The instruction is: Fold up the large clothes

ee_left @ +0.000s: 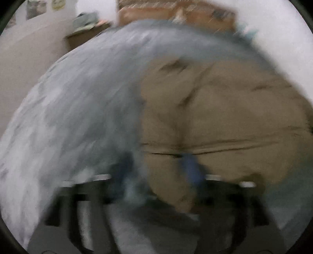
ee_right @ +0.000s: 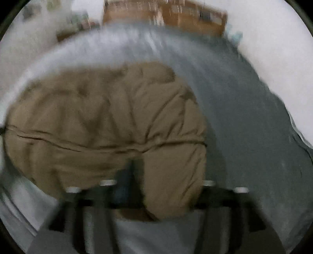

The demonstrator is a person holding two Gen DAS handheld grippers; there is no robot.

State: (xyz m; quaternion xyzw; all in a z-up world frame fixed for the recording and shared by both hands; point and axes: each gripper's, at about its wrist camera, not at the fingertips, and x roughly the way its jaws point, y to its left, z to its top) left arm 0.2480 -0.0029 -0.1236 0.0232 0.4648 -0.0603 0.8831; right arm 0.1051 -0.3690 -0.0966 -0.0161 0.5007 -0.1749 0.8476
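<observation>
Left gripper (ee_left: 156,172) against tan coat (ee_left: 225,117)

motion-blurred jacket (ee_left: 215,117), smeared headboard (ee_right: 166,17)

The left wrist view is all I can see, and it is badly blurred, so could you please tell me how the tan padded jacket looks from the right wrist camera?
Observer: There the tan padded jacket lies bunched on the grey bedcover, filling the left and middle of the view.
Operator: Thank you. Where is the right gripper?
Observer: The right gripper sits at the jacket's near edge, with cloth bulging between its fingers.
Operator: Is it clamped on the cloth?
Observer: I cannot tell; the blur hides that.
</observation>
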